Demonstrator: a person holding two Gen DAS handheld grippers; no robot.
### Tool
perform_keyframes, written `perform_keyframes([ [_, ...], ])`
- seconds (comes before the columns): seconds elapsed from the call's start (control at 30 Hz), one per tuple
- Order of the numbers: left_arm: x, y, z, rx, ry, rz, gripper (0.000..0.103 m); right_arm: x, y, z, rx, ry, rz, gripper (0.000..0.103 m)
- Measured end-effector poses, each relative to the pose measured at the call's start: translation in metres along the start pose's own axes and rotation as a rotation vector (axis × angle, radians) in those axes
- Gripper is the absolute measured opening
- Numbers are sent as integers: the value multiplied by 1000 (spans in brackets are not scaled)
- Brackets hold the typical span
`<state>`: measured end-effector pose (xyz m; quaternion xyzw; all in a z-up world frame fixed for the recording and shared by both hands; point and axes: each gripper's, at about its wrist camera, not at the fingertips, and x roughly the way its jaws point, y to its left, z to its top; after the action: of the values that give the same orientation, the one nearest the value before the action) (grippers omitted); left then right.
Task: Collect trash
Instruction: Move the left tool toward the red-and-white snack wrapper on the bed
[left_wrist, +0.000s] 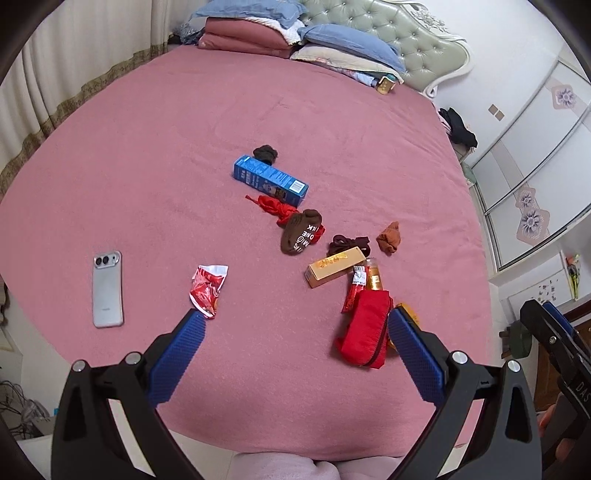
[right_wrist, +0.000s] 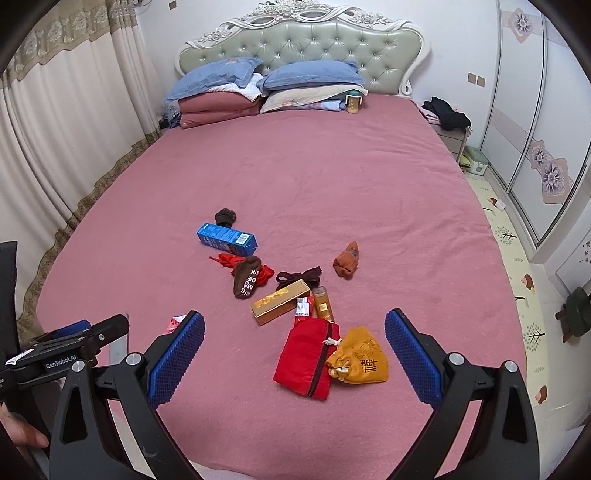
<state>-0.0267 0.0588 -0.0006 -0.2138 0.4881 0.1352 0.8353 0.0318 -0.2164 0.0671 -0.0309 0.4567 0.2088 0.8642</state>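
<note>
Litter lies on a pink bed (left_wrist: 147, 166). A crumpled red-and-white wrapper (left_wrist: 207, 290) rests just beyond the left fingertip of my left gripper (left_wrist: 295, 317), which is open and holds nothing. A blue carton (left_wrist: 269, 181), a gold box (left_wrist: 334, 271), a red sachet (left_wrist: 354, 291) and a small amber bottle (left_wrist: 373, 277) lie further in. My right gripper (right_wrist: 294, 317) is open too and hovers over a red pouch (right_wrist: 306, 354) and a yellow drawstring bag (right_wrist: 360, 360). The gold box (right_wrist: 280, 301) sits just past them.
A silver phone (left_wrist: 107, 290) lies left of the wrapper. Brown socks (left_wrist: 299, 236), an orange sock (left_wrist: 389, 238), red laces (left_wrist: 275, 206) and dark laces (left_wrist: 349, 245) are mixed in. Pillows (right_wrist: 310, 75) are stacked against the headboard. A wardrobe (right_wrist: 546, 129) and floor mat (right_wrist: 517, 258) lie right.
</note>
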Motion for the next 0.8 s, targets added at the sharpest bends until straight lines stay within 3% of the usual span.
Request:
perform_keyframes([
  [0.8, 8, 4, -1, 16, 25, 0, 99, 9, 7, -2, -19, 38, 15, 95],
])
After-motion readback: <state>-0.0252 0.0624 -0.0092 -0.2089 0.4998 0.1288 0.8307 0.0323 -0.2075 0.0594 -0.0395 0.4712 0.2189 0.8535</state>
